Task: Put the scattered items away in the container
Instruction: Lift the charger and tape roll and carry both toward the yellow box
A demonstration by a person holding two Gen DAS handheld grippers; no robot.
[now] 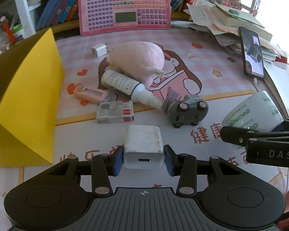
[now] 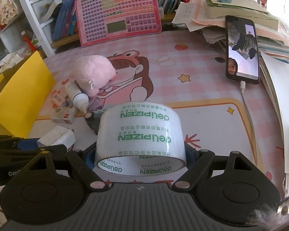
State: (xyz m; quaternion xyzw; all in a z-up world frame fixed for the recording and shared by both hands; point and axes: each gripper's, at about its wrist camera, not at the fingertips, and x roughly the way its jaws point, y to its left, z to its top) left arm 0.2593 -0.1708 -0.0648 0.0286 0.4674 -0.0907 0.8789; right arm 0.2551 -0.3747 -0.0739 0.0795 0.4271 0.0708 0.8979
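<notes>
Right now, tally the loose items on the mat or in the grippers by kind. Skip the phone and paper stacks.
Chargers: 2, large white charger in the left gripper, small plug behind
Tape roll: 1, in the right gripper
Plush: 1
Bottle: 1
Toy car: 1
Small box: 1
Pink gadget: 1
Total: 8

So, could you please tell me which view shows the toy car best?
The left wrist view: the toy car stands in the open there, wheels and side visible, right of the bottle. In the right wrist view the tape roll hides most of it, leaving only a dark sliver at the roll's left.
</notes>
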